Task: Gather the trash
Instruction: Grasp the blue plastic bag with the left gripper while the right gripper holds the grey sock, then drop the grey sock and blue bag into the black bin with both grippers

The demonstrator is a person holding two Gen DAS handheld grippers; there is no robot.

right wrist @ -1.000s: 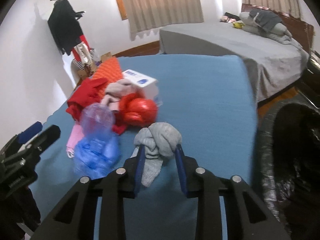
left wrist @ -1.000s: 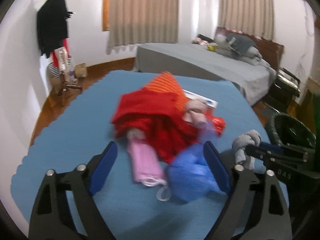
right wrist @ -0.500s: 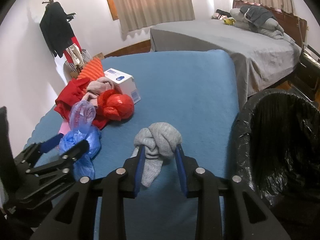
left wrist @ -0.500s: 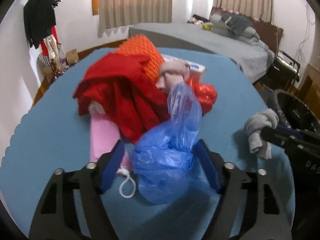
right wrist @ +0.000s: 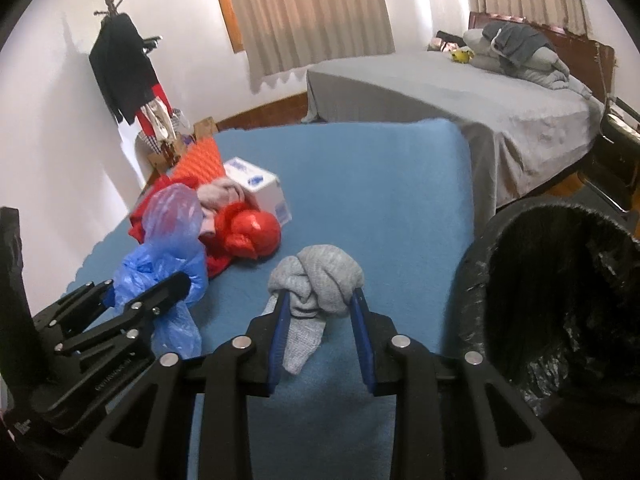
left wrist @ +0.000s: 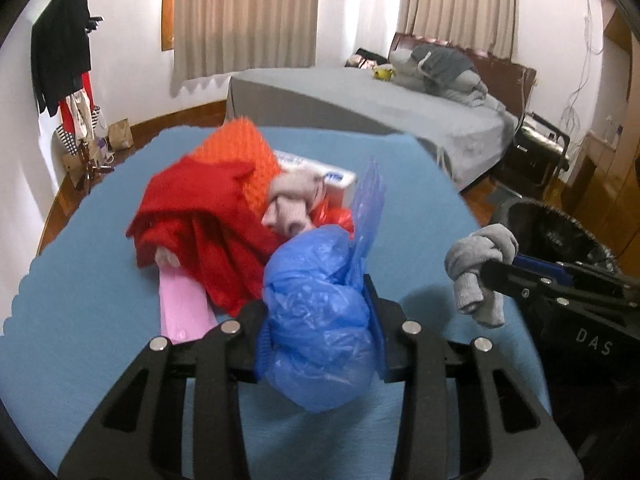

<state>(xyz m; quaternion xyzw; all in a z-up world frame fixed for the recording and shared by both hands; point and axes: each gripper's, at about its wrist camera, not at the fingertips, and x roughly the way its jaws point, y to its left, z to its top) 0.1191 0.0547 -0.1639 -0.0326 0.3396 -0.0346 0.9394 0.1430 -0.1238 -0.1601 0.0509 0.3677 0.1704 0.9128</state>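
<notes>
1. Left tongs, jaws just closing, clamp the crumpled blue plastic bag on the blue worktop.
2. Right tongs clamp the knotted grey sock beside the black-lined bin.
3. Risk: slippery film may slide free when lifted.

This is a bedroom in a home. Ahead of the tools stands a bed with grey sheet and pillows, behind it curtains. To the left a coat stand holds clothes.
</notes>
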